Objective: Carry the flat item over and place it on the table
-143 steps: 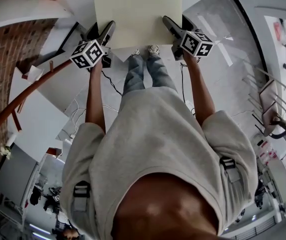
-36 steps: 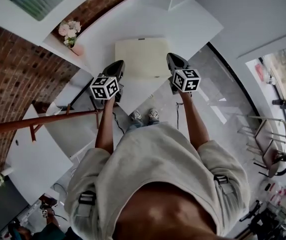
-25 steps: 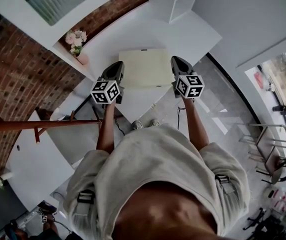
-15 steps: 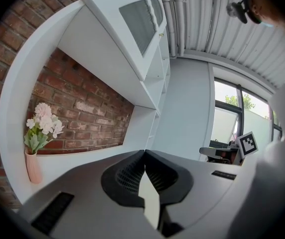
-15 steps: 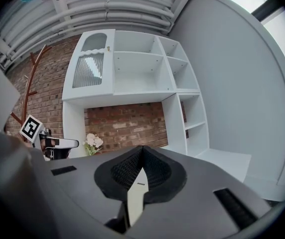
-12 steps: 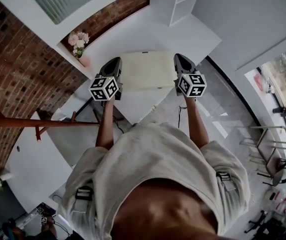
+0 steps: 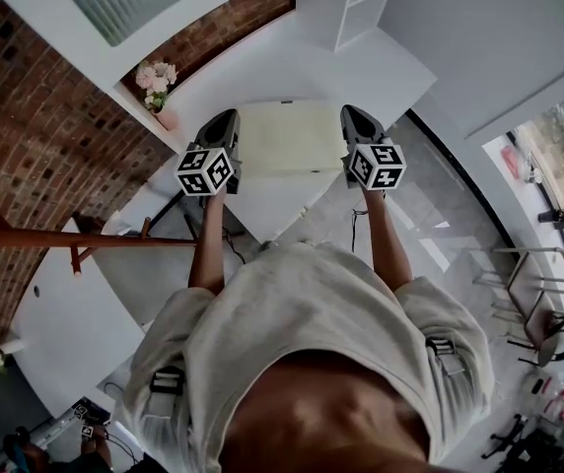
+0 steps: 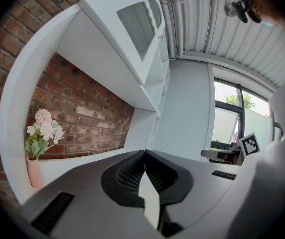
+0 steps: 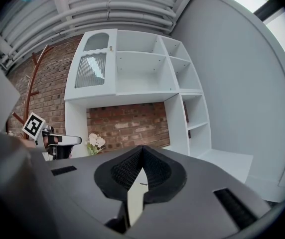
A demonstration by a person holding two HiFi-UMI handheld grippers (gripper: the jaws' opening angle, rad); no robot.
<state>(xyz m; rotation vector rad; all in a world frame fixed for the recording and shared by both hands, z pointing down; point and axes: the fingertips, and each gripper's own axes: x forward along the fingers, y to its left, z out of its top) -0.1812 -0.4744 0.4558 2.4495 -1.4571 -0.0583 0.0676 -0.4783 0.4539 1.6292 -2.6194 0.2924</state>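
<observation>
Head view, far left: brick wall (image 7: 26,116) with a brown coat rack pole (image 7: 65,236) crossing it. Flowers (image 7: 156,75) in a pink vase (image 7: 167,119) stood upper left of centre, by the wall at the left edge of the white table (image 7: 292,57). My left gripper (image 7: 225,131) was clenched on the left edge of the flat board (image 7: 292,138). In the left gripper view, the jaws were pinched together with only a cream sliver of the board's edge showing between them, bottom centre. The board sat level in the upper middle of the frame, spanning the gap between both grippers, over the table's near corner. I couldn't tell whether it touched the surface. My right gripper (image 7: 359,128) was clamped on the board's right edge. The right gripper view showed the same thing, jaws closed on the thin cream edge at bottom centre. That view also showed the white shelf unit (image 9: 147,68) against the brick, centre of frame. Head view, far right: grey floor, a window (image 7: 558,126) and chairs (image 7: 528,284) at the edge.
</observation>
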